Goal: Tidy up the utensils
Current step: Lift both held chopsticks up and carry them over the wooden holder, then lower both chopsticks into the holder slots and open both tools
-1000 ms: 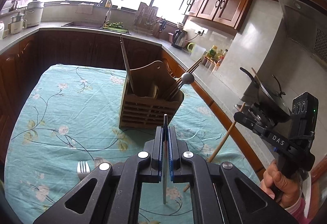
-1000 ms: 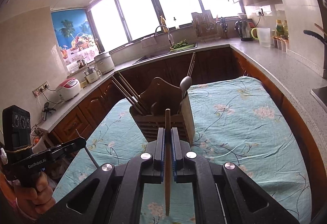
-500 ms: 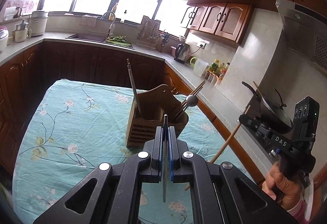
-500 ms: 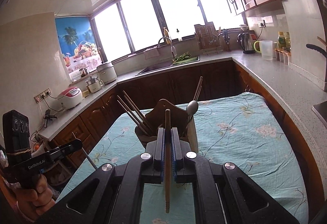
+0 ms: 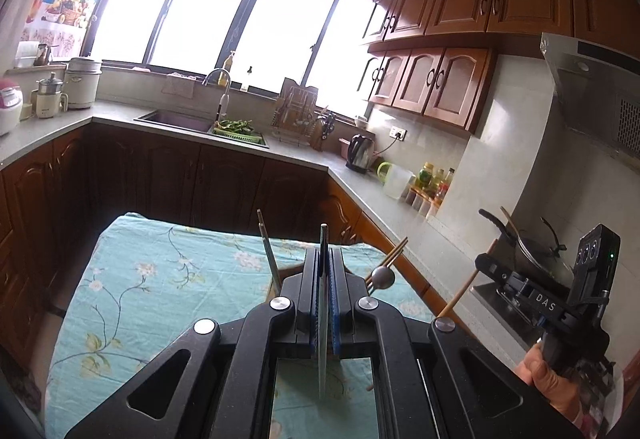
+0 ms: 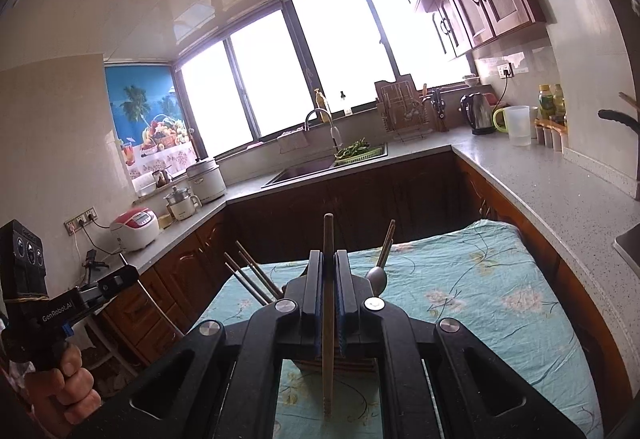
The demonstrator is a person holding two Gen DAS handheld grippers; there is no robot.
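Observation:
My left gripper (image 5: 323, 259) is shut on a thin metal chopstick (image 5: 322, 351) that runs between its pads, held high over the table. My right gripper (image 6: 328, 259) is shut on a wooden chopstick (image 6: 328, 359); it also shows in the left wrist view (image 5: 464, 289). The wooden utensil holder (image 6: 336, 363) sits below both grippers, mostly hidden behind the jaws. Chopsticks (image 6: 252, 275) and a metal spoon (image 6: 376, 277) stick up out of it. In the left wrist view a metal stick (image 5: 269, 255) and the spoon (image 5: 382, 276) rise from it.
The table has a teal floral cloth (image 5: 152, 279). Dark wood cabinets and a grey counter (image 6: 540, 191) wrap around it, with a sink (image 5: 180, 119), a kettle (image 6: 478, 115) and a wok (image 5: 536, 251) on the stove at the right.
Both grippers have risen and tilted up with their chopsticks. The holder has dropped from mid-view to behind the jaws. The fork on the cloth is out of view.

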